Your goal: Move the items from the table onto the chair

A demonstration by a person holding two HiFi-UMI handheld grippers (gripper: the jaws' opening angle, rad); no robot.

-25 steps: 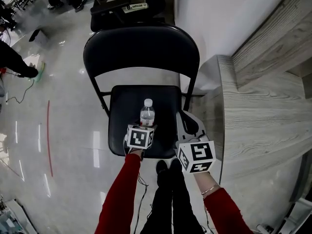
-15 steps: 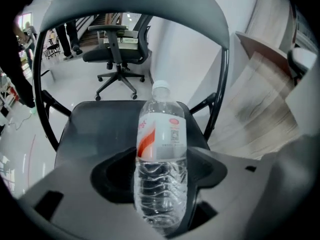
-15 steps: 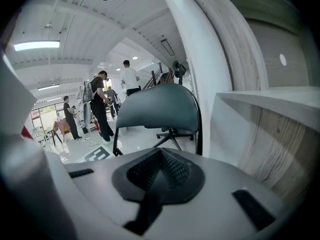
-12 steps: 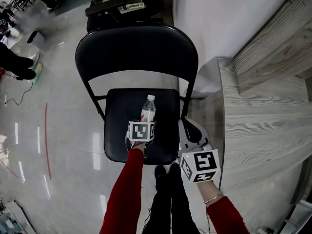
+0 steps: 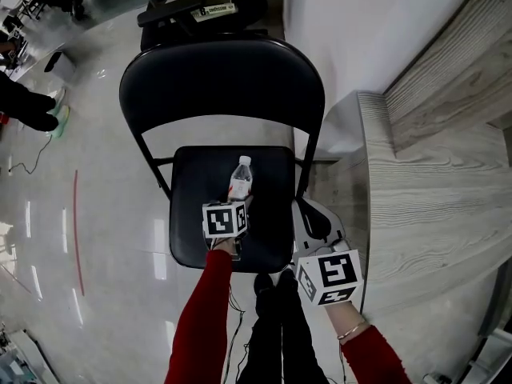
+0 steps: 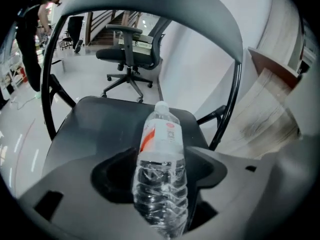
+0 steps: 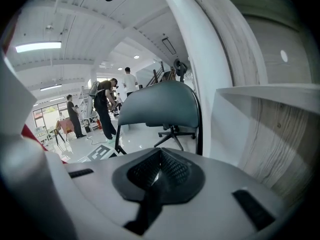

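Observation:
A clear water bottle (image 5: 240, 179) with a white cap and a red-and-white label leans away from me over the seat of the black folding chair (image 5: 196, 214). My left gripper (image 5: 234, 201) is shut on the bottle's (image 6: 161, 179) lower body, one jaw on each side, and the cap points toward the chair's backrest (image 6: 165, 4). I cannot tell whether the bottle's base touches the seat. My right gripper (image 5: 317, 218) hangs beside the seat's right edge, between chair and table. In the right gripper view its jaws (image 7: 159, 171) meet with nothing between them.
A pale wood-grain table (image 5: 432, 190) runs along the right, close to the chair. A white wall (image 5: 360, 30) rises behind it. A black office chair (image 5: 200, 6) stands behind the folding chair. People stand far off at the upper left on the glossy floor (image 5: 96, 214).
The bottle has tipped from upright to leaning toward the backrest, still in the left gripper. The right gripper has drawn back toward me a little.

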